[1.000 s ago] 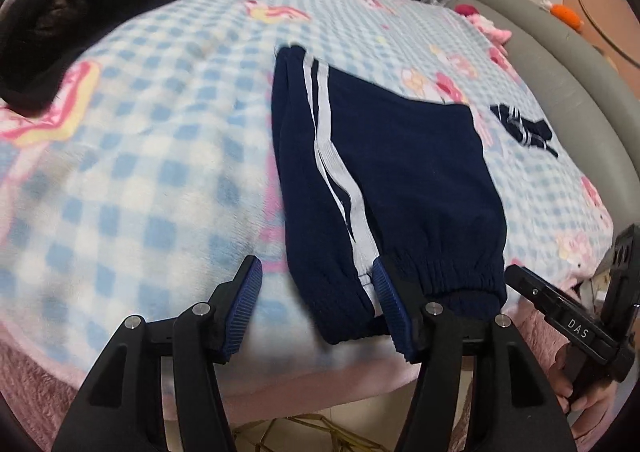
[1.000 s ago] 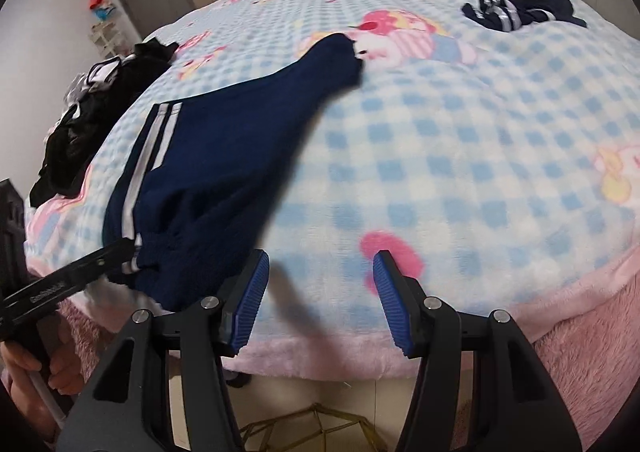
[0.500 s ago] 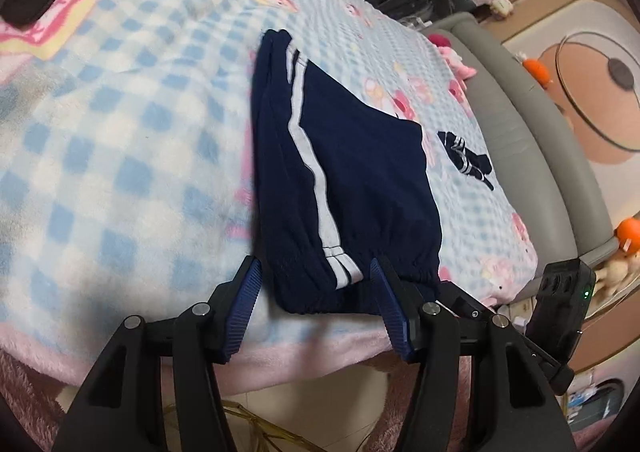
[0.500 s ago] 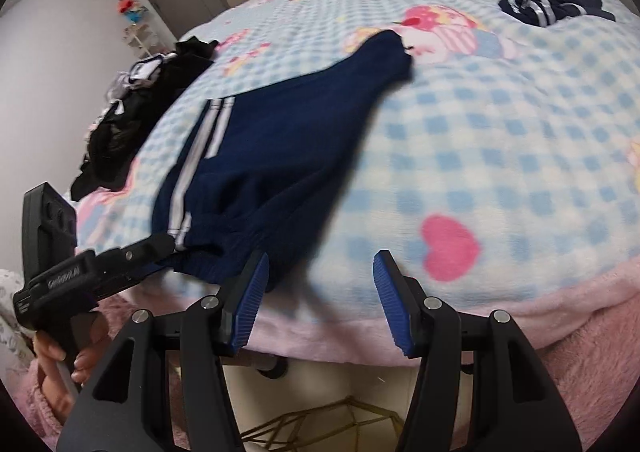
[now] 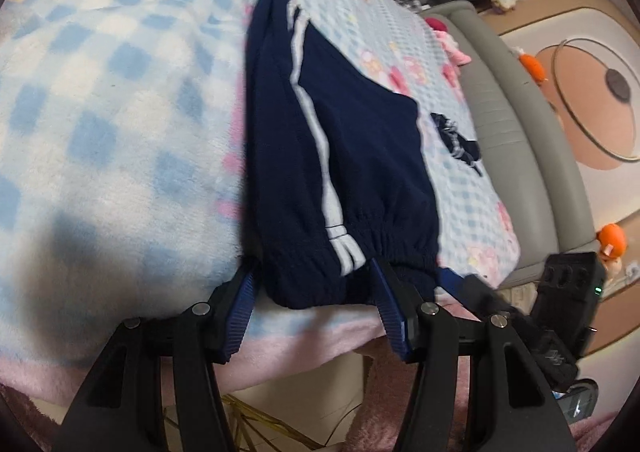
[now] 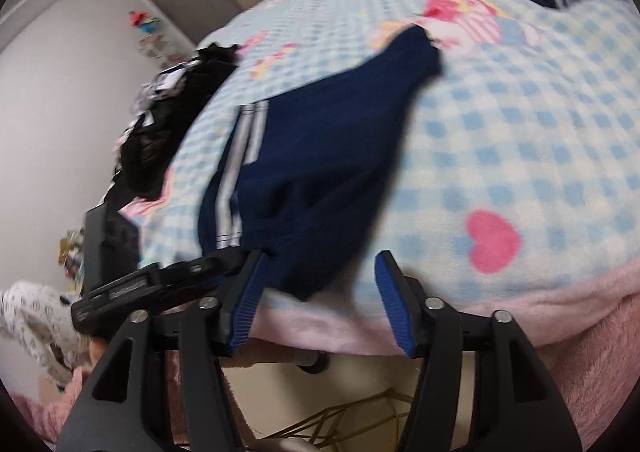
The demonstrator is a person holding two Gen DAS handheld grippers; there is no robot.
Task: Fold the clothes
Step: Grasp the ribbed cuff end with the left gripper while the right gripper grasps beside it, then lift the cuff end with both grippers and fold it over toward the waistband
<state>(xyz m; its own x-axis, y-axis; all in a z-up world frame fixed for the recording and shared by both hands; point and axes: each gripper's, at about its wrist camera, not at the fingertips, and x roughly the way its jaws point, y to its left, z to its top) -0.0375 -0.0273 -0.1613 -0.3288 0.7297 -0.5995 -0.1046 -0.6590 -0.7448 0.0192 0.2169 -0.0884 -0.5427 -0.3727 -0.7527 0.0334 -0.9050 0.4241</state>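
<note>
At near edge of blanket (image 5: 120,99): navy trousers (image 5: 360,155) lie flat, unfolded. Left gripper (image 5: 312,316) spread around waistband, right gripper (image 6: 318,298) just widened, straddling other corner; no pinch yet.

navy trousers (image 5: 352,155) | white side stripes | flat on bed, cuff at edge

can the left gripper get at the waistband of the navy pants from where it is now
Probably yes. The left gripper stands open with the elastic waistband of the navy pants already between its pads at the blanket edge, nothing blocking it.
</note>
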